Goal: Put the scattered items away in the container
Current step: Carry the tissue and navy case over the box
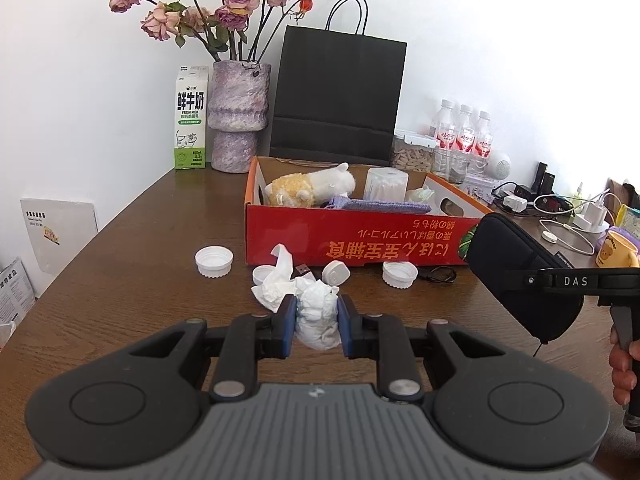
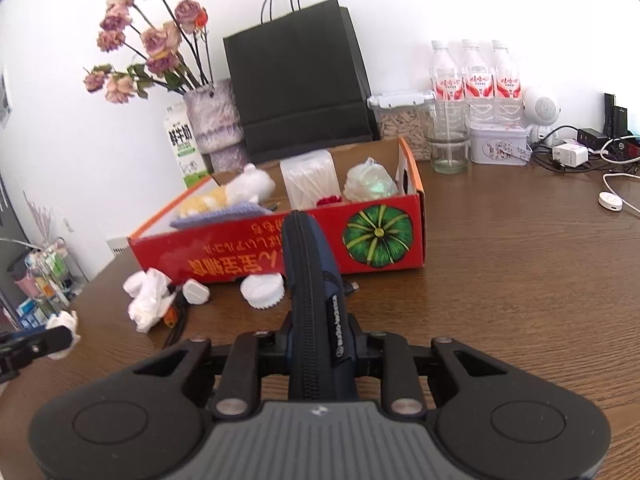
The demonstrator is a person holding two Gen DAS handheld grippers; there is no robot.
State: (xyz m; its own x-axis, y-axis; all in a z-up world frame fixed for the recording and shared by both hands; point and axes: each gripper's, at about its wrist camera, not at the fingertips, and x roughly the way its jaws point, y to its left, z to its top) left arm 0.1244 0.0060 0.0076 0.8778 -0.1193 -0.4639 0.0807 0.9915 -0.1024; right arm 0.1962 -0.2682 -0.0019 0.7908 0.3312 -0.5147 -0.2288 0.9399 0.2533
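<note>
Plush toy [image 2: 244, 188] in red box [image 2: 280, 256] motion-blurred, right gripper's fingertips hidden by zippered pouch [image 2: 316, 280], cable [image 2: 176, 328] partly under crumpled tissue [image 2: 148, 300].

We see a red box [image 2: 276, 258] with a green pumpkin print, white tissue [image 1: 318, 318], navy pouch [image 2: 316, 300], brown surface [image 2: 520, 260].

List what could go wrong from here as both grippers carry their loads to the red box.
1. The left gripper pinches a crumpled tissue that is soft and could slip or tear free.
2. The right gripper clamps the zippered pouch at one end only; its long free end could sag or knock the red box wall.
3. The box already holds a plush toy and a swab container, so space for the pouch looks tight.
</note>
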